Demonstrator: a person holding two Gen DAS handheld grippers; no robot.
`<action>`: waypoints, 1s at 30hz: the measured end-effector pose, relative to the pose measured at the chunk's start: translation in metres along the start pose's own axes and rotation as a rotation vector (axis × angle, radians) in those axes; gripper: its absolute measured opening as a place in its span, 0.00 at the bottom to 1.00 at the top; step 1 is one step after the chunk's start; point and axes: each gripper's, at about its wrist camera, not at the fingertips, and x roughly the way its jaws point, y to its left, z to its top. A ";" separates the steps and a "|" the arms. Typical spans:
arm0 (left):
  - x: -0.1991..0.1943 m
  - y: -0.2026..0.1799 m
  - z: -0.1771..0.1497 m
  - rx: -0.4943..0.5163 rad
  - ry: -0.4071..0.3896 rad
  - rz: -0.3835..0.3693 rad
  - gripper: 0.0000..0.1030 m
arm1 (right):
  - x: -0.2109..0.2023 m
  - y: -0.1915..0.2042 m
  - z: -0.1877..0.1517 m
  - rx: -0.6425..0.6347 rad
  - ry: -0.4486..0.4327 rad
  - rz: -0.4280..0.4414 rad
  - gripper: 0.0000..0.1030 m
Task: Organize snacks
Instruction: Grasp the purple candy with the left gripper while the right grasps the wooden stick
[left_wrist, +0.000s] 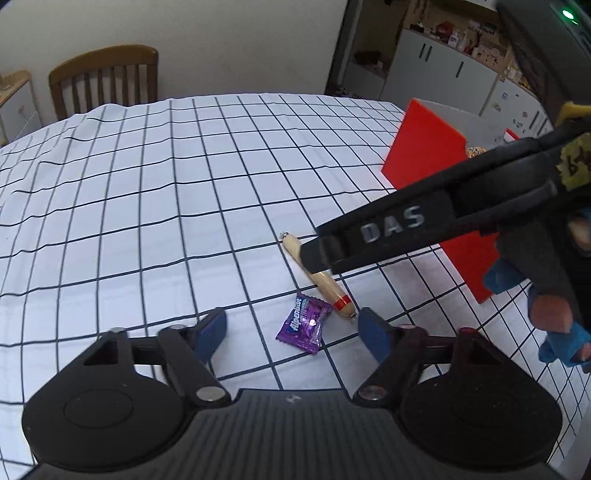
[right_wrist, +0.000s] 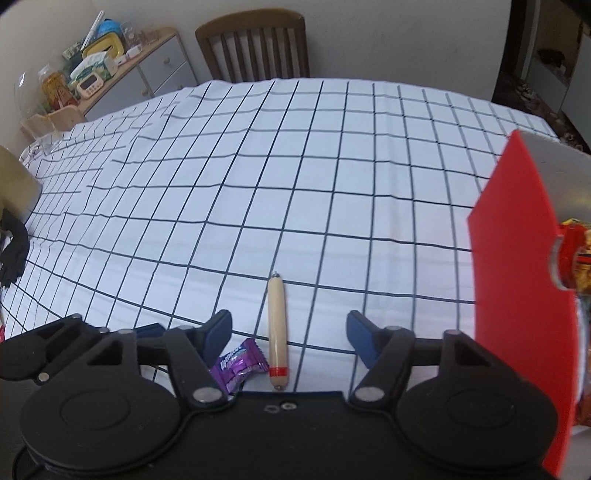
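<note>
A beige sausage stick (right_wrist: 277, 328) with a red band lies on the checked tablecloth (right_wrist: 258, 184), between the fingers of my open right gripper (right_wrist: 290, 332). A purple wrapped candy (left_wrist: 303, 325) lies just left of the sausage stick (left_wrist: 321, 280), between the blue pads of my open left gripper (left_wrist: 293, 330). In the left wrist view the right gripper (left_wrist: 317, 254) reaches in from the right, its tip over the sausage's middle. The candy (right_wrist: 240, 363) sits by the right gripper's left finger. A red box (right_wrist: 517, 258) at the right holds a snack packet (right_wrist: 576, 258).
The red box (left_wrist: 424, 158) stands on the table's right side, close to the right gripper. A wooden chair (right_wrist: 255, 44) is at the far edge. A cluttered sideboard (right_wrist: 110, 66) stands far left. A dark object (right_wrist: 14, 251) lies at the left table edge.
</note>
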 end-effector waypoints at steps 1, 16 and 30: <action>0.002 0.000 0.000 0.005 0.004 0.001 0.68 | 0.003 0.001 0.001 -0.003 0.009 0.004 0.59; 0.019 -0.007 0.002 0.105 0.015 -0.057 0.41 | 0.030 0.011 0.008 -0.067 0.058 0.010 0.11; 0.015 -0.014 0.000 0.099 0.006 -0.037 0.19 | 0.016 -0.006 -0.002 -0.021 0.018 -0.010 0.09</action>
